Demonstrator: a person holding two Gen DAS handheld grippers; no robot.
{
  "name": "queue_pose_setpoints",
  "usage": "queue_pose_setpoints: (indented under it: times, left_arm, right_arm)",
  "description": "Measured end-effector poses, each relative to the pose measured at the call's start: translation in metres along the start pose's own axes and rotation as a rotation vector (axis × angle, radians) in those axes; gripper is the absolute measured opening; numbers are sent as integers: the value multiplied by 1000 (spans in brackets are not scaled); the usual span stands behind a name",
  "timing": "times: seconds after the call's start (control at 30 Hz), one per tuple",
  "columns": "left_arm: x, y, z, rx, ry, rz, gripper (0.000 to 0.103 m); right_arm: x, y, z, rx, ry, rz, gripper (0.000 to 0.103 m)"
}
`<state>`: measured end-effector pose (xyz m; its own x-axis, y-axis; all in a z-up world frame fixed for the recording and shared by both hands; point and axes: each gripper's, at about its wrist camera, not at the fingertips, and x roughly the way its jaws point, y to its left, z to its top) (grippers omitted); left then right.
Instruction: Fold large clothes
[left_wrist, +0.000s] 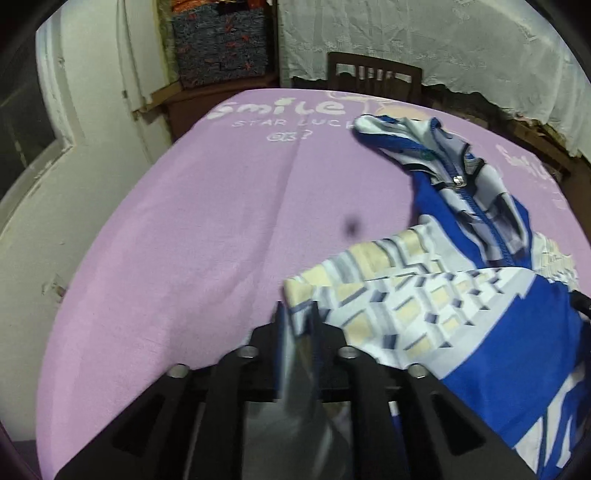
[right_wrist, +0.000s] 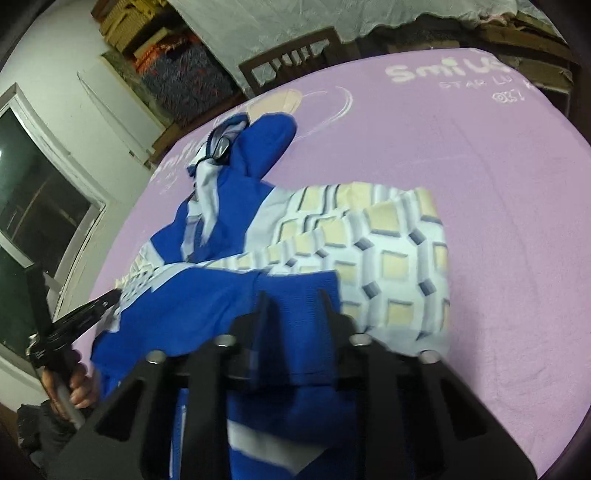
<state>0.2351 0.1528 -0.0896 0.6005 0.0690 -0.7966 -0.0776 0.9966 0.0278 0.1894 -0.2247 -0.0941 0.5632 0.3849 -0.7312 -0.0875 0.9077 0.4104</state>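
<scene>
Jacket (left_wrist: 461, 295), blue with a white-and-cream block print, lies bunched on the lilac sheet (left_wrist: 184, 221), from 6 to 3 o'clock in the left wrist view, its zip collar toward 1 o'clock. Left gripper (left_wrist: 297, 314) stands narrowly parted with a fabric edge between its fingers; whether the pads actually press it I cannot tell. Farther right, the right gripper (right_wrist: 291, 302) is nearly closed, blue cloth gathered between its fingers, apparently pinched. Both seem to take the near hem so it can be lifted as one straight fold line.
</scene>
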Motion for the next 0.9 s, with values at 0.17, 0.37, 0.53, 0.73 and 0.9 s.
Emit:
queue_pose_setpoints:
  times: [0.17, 0.37, 0.53, 0.73, 0.9]
  left_arm:
    - [-39, 12, 4, -74, -90, -14, 43]
    - [-50, -62, 10, 99, -54, -224, 50]
    - [-18, -96, -4, 172, 26, -235, 61]
    - [-5, -89, -7, 137, 33, -234, 81]
    - [-32, -79, -5, 122, 13, -328, 77]
  right_arm:
    - [-10, -11, 1, 50, -24, 18, 14]
    - [-23, 33, 9, -49, -69, 98, 14]
    - [1, 45, 4, -74, 9, 107, 16]
    - [21, 18, 3, 36, 97, 166, 10]
    - [14, 37, 17, 0, 87, 115, 30]
